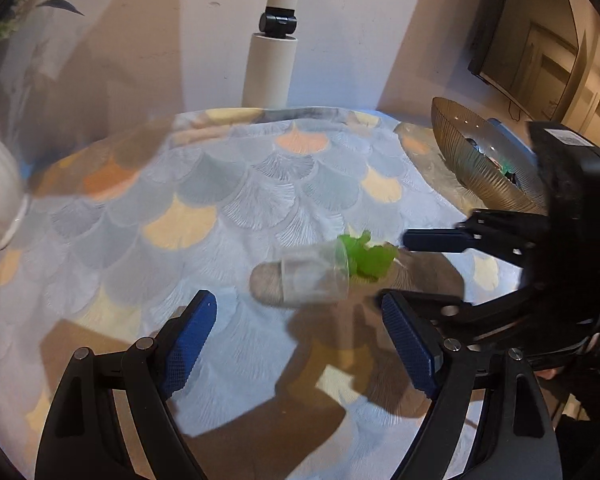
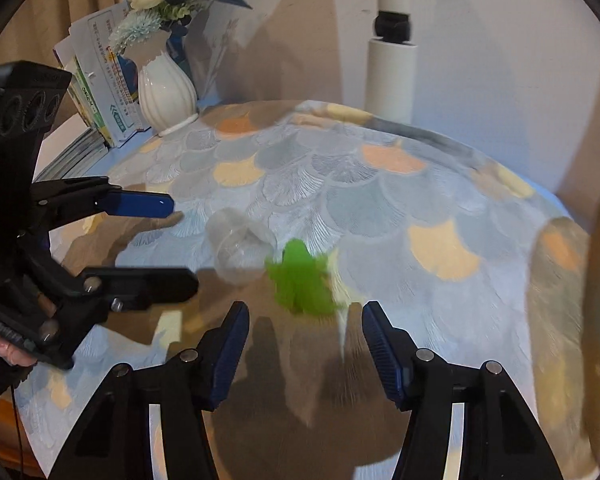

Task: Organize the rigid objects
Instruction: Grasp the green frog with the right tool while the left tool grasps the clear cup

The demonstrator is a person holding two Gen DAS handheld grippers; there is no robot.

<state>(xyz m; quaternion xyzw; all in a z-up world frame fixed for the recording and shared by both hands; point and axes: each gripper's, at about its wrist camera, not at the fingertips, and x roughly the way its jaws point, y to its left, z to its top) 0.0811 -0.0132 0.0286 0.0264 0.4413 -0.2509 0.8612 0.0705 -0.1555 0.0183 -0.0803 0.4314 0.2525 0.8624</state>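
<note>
both tools (image 1: 300,336) (image 2: 304,344) gape empty near the toppled clear cup (image 1: 312,276).

Green toy (image 2: 302,284), scallop-patterned tablecloth (image 2: 340,184)

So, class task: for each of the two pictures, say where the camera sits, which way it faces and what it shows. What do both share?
Left wrist: sits on the left tongs, facing down across the table; its blue pads frame the clear cup; right tongs enter from the right.
Right wrist: sits on the right tongs, facing the green toy; left tongs enter from the left.
Shared: cup, toy, tablecloth, white vase.
</note>
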